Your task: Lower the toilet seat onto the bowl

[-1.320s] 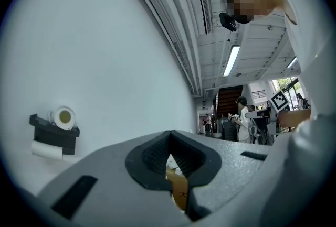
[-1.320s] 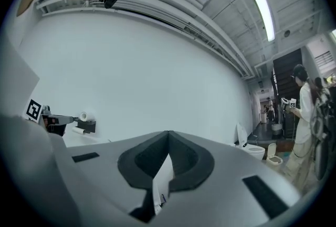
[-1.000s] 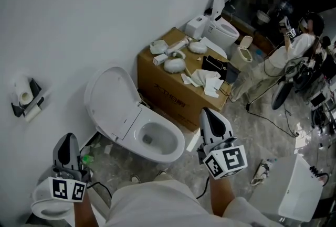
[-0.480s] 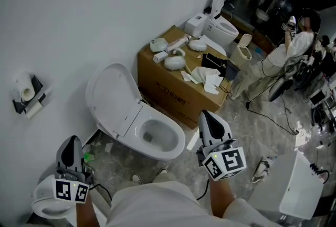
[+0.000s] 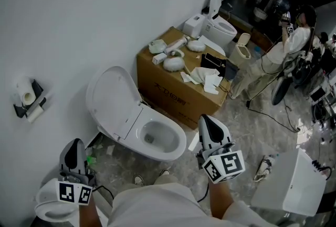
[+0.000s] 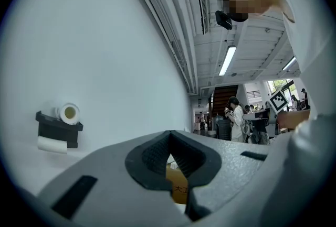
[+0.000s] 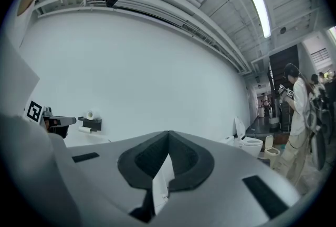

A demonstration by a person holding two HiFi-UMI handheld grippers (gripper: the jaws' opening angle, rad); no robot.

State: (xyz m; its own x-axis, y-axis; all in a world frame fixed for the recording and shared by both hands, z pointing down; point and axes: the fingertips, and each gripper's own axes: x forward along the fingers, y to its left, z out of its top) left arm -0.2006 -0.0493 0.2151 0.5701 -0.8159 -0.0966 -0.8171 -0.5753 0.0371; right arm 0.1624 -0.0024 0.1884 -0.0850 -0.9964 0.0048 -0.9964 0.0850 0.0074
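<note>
A white toilet stands against the wall in the head view, its seat and lid (image 5: 112, 101) raised and leaning back over the open bowl (image 5: 160, 139). My left gripper (image 5: 75, 143) hovers low at the left, short of the toilet, with its jaws shut and empty (image 6: 169, 136). To the right of the bowl's front rim is my right gripper (image 5: 206, 118), apart from the rim and also shut with nothing held (image 7: 168, 134). Neither gripper touches the seat.
A cardboard box (image 5: 173, 96) with white parts and papers on top stands right behind the toilet. A second toilet (image 5: 218, 24) and a small bin (image 5: 242, 50) are farther back. A paper holder (image 5: 27, 100) hangs on the wall. A person (image 5: 286, 47) stands far right; a white case (image 5: 294, 189) lies lower right.
Both grippers sit a little lower in the head view, the right one having drifted slightly. The seat stays raised and the jaws stay shut.
</note>
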